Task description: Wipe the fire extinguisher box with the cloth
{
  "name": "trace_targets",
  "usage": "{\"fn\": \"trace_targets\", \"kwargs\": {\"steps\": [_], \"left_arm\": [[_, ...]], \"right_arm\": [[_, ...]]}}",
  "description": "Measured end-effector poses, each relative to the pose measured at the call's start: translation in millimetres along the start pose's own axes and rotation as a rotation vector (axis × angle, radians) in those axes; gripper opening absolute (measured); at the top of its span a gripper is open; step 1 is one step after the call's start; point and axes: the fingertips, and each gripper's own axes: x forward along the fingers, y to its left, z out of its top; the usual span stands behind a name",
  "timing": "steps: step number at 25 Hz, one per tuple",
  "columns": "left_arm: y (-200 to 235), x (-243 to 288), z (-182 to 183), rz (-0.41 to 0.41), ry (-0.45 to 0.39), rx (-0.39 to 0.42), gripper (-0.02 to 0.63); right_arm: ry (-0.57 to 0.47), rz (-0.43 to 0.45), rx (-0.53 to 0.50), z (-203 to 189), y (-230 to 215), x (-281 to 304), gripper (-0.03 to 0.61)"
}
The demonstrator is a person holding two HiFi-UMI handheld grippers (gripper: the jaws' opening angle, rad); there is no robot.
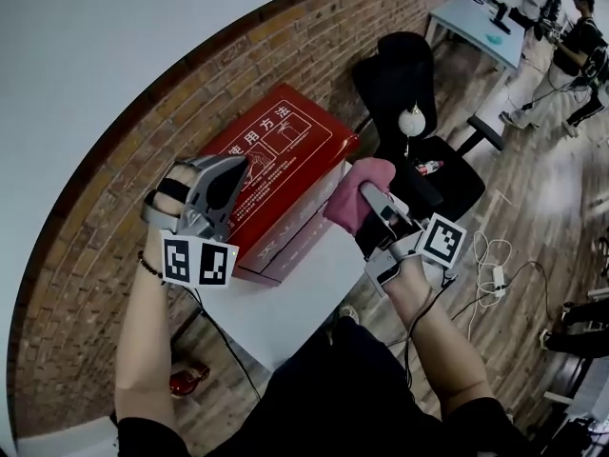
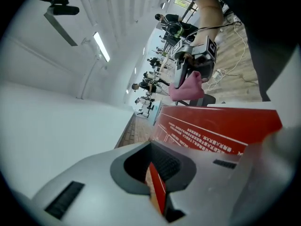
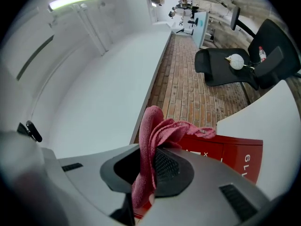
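From the head view, we see the box (image 1: 285, 150) lying red face up on the white table (image 1: 295, 303), against the brick wall. The left tongs (image 1: 217, 184) sit at its near left edge. The right tongs (image 1: 376, 203) carry the pink cloth (image 1: 354, 190) at the box's right edge, and we cannot tell from here whether it touches.

In the left gripper view, the left tongs are closed on a thin red edge of the box, a detail the head view hides behind the tongs' body. This view also shows the cloth hanging beyond the box's far side.

In the right gripper view, the right tongs are clamped on a fold of the cloth, which bunches up above the jaws. The box lies just past it, and only here do we see how little cloth is pinched.

We judge two risks. The cloth could pull out of that fold when dragged across the face. The left tongs' bite is thin, so a hard wipe could slip it and let the box slide along the table.
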Motion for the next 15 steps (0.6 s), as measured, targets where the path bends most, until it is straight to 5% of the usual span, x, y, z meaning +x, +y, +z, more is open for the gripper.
{"fn": "trace_targets", "kwargs": {"steps": [15], "left_arm": [[-36.1, 19.1, 1.5, -0.326, 0.027, -0.037, 0.015]], "right_arm": [[0.0, 0.057, 0.147, 2.9, -21.2, 33.3, 0.069]]}}
